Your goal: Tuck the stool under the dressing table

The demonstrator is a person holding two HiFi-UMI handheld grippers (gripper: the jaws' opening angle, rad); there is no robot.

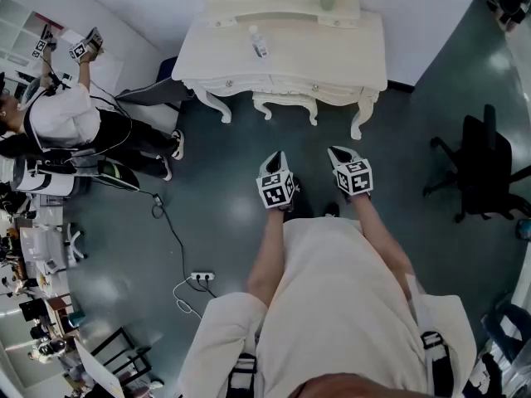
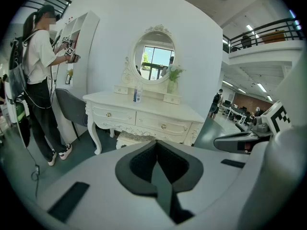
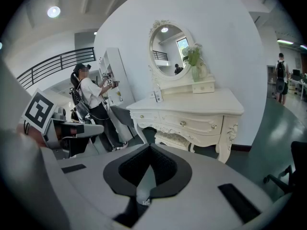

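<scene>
The white dressing table (image 1: pixel 348 52) stands against the far wall, with its oval mirror (image 2: pixel 153 56) above. The cream stool (image 1: pixel 288 102) sits beneath the table between its legs; the left gripper view shows the stool (image 2: pixel 130 138) under the drawers, and so does the right gripper view, stool (image 3: pixel 173 139). My left gripper (image 1: pixel 275 159) and right gripper (image 1: pixel 338 153) hang side by side over the dark floor, a short way in front of the table. Both are shut with nothing held. The left gripper (image 2: pixel 157 146) and right gripper (image 3: pixel 150 151) point toward the table.
A person (image 1: pixel 66 123) stands at a white shelf to the left, holding grippers up. A grey chair (image 1: pixel 153 94) is beside the table's left end. A black office chair (image 1: pixel 481 168) stands at right. A power strip (image 1: pixel 202 277) and cable lie on the floor.
</scene>
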